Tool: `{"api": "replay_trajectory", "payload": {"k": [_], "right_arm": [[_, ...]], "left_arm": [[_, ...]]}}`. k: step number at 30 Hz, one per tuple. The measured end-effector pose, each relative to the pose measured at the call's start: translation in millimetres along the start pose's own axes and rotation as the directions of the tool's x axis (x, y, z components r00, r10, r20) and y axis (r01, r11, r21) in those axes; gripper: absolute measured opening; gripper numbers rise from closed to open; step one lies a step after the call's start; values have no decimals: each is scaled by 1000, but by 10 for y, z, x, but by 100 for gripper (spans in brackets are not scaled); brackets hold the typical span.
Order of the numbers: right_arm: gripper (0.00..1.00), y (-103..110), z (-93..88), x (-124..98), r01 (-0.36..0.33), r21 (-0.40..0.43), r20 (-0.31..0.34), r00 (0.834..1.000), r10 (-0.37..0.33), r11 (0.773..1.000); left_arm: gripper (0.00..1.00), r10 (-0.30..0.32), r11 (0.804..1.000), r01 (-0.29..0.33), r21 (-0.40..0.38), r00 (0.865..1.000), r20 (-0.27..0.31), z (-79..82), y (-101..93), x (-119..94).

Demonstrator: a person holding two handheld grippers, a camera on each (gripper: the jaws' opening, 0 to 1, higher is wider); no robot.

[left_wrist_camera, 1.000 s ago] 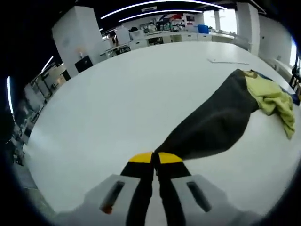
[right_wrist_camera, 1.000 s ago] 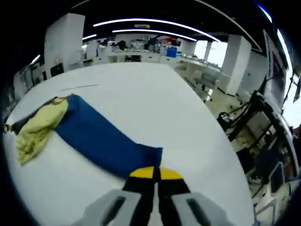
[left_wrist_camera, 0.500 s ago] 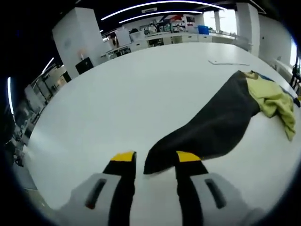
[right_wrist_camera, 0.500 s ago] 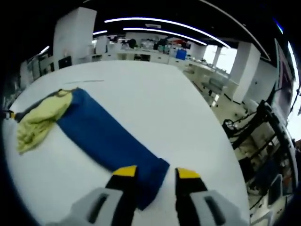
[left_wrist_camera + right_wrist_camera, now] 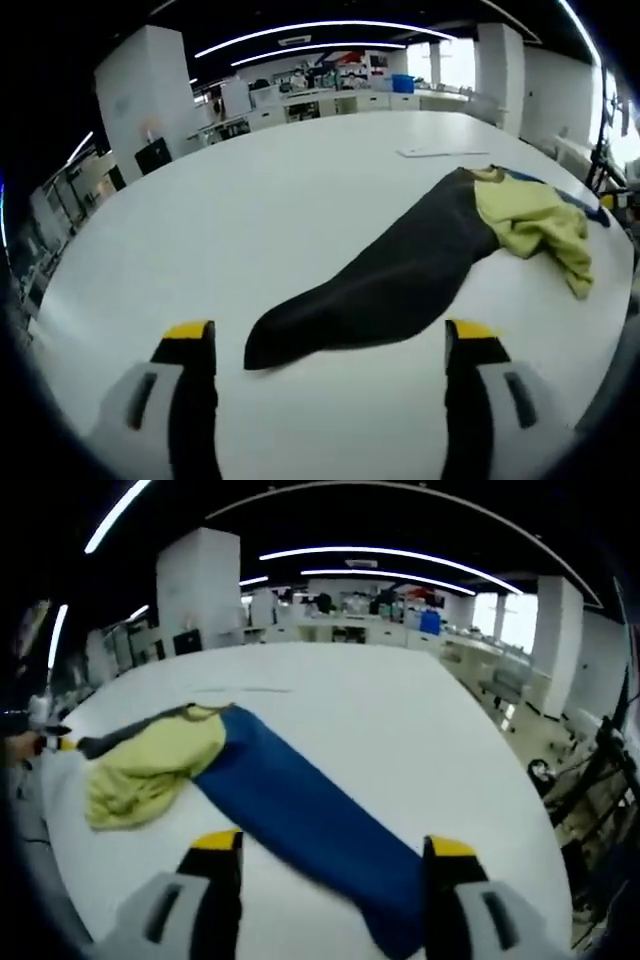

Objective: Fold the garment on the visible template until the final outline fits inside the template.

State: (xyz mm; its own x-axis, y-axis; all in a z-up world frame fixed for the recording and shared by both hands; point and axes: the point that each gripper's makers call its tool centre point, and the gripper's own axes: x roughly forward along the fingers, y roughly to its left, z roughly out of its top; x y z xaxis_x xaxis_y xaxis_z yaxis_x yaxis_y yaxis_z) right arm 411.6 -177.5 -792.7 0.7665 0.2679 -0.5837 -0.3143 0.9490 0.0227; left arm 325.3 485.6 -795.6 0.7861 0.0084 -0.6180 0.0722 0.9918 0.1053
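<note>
Your left tongs [image 5: 330, 345] and right tongs [image 5: 330, 855] are both released above the white bench [image 5: 250, 200]. The garment [image 5: 400, 270] lies flat on it; an open-plan lab lies beyond its far edge.

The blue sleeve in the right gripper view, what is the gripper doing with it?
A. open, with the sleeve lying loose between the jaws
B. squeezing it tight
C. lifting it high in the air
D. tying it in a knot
A: the right gripper has its jaws spread wide apart, and the blue sleeve lies flat on the white table between them, unpinched.
</note>
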Motion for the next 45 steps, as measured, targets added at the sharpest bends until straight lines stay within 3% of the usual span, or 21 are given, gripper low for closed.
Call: {"api": "replay_trajectory", "payload": {"k": [6,14,17,27,31,33,38,45], "right_arm": [[83,478,137,75,-134,-12,18,991,134,991],[84,1131,300,90,-275,-25,20,961,275,961],[83,1384,341,63,-319,-45,11,947,320,947],[77,2194,408,-2,-439,-182,-49,898,437,880],[77,2449,387,9,-481,-198,-68,876,477,854],[76,2596,330,26,-515,-194,-98,857,506,835],[72,2925,197,9,-559,-235,-146,829,540,795],[57,3271,44,33,-566,-251,-172,825,539,786]], "left_arm": [[99,-46,999,45,14,999,28,40,-164,-90],[99,-104,994,102,27,993,57,50,-397,-229],[99,-140,990,138,22,987,78,46,-509,-281],[99,-217,972,212,101,975,47,-80,-753,-363],[99,-239,966,233,115,970,44,-101,-913,-417],[99,-270,956,264,125,962,32,-140,-1056,-460],[99,-304,946,299,126,952,20,-209,-1248,-502],[99,-326,939,322,121,945,21,-218,-1486,-591]]}}
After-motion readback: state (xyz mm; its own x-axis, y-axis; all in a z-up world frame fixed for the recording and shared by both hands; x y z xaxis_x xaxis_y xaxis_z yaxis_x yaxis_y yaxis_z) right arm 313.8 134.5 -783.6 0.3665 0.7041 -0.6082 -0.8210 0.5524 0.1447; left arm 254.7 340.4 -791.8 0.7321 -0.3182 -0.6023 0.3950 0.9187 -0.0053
